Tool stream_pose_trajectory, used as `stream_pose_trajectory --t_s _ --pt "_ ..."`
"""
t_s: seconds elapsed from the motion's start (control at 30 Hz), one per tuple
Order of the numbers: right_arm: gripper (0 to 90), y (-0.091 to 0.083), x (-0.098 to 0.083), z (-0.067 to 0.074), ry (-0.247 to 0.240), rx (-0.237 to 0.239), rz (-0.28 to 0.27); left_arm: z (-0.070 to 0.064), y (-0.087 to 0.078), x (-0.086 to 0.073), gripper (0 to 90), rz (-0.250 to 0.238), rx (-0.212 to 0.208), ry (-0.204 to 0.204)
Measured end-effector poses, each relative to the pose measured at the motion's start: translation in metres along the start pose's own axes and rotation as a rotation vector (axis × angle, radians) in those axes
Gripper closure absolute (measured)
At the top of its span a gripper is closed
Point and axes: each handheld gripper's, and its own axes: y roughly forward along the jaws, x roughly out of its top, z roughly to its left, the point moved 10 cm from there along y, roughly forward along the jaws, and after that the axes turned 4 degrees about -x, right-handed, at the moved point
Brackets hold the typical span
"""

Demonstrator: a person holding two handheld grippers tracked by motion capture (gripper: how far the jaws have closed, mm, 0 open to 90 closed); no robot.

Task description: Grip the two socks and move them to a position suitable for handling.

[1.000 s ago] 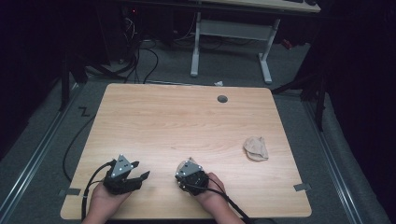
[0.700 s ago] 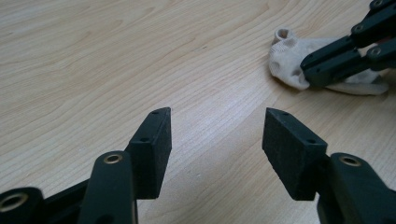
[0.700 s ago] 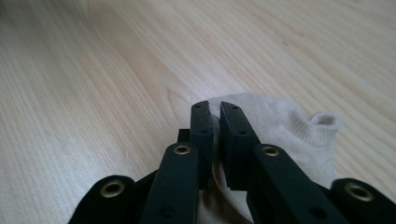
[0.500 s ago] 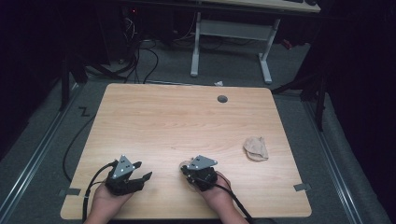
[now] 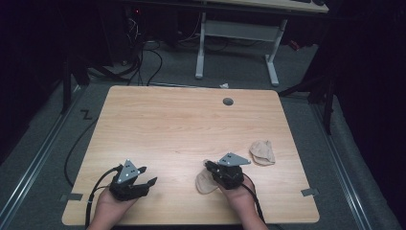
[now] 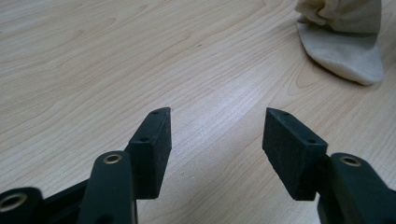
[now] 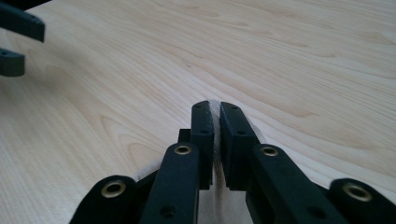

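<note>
A beige sock [image 5: 206, 183] lies on the wooden table [image 5: 182, 124] near the front edge. My right gripper [image 5: 210, 167] is shut on its pale cloth [image 7: 216, 154]. In the right gripper view [image 7: 217, 112] the jaws have just been closing, and a thin fold sits between the pads. A second beige sock [image 5: 262, 152] lies crumpled to the right, apart from the gripper. My left gripper [image 5: 146, 184] rests at the front left. Its jaws stand wide open [image 6: 217, 135] over bare wood, and the held sock [image 6: 345, 51] shows ahead of them to the right.
A round grey cable hole [image 5: 228, 101] sits near the table's far edge. Beyond the table stand a white desk frame [image 5: 237, 33] and loose cables [image 5: 143, 52] on the floor. The left gripper's jaws [image 7: 18, 42] show at the top left of the right gripper view.
My right gripper has shifted to the right and its jaws have come together. A beige sock now shows under and left of it. The left gripper has stayed put.
</note>
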Motion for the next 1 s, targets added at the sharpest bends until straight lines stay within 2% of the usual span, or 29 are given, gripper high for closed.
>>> stream_pose_trajectory --t_s 0.3,0.37,0.43,0.5,0.53,0.57,0.8,0.83,0.9,1.0 --pt "81.7 -0.015 -0.006 -0.034 0.1 -0.042 -0.024 0.001 0.001 0.0 42.5 0.003 0.0 -0.001" --pt "81.3 -0.017 -0.009 -0.037 0.109 -0.053 -0.022 0.001 0.0 -0.001 42.5 0.002 0.0 -0.003" --pt "80.1 -0.021 -0.017 -0.046 0.109 -0.085 -0.007 0.002 -0.001 -0.001 42.5 0.0 0.003 -0.004" --pt "78.9 -0.025 -0.026 -0.056 0.129 -0.11 0.011 0.004 -0.002 -0.001 42.6 -0.003 0.004 -0.01" --pt "78.9 -0.025 -0.026 -0.056 0.129 -0.11 0.011 0.004 -0.002 -0.001 42.6 -0.003 0.004 -0.01" --pt "77.2 -0.028 -0.03 -0.064 0.135 -0.131 0.02 0.004 -0.003 -0.001 42.6 -0.006 0.005 -0.012" --pt "71.3 -0.034 -0.036 -0.08 0.169 -0.163 0.024 0.003 -0.002 -0.002 42.5 0.003 -0.001 -0.011" --pt "69.5 -0.04 -0.035 -0.088 0.175 -0.196 0.008 0.003 -0.002 -0.001 42.5 0.0 -0.002 -0.013" --pt "69.7 -0.043 -0.034 -0.092 0.163 -0.209 -0.003 0.003 -0.002 -0.001 42.5 0.002 -0.003 -0.012" --pt "71.7 -0.042 -0.038 -0.093 0.157 -0.207 0.012 0.002 -0.001 -0.002 42.5 0.005 -0.006 -0.013"
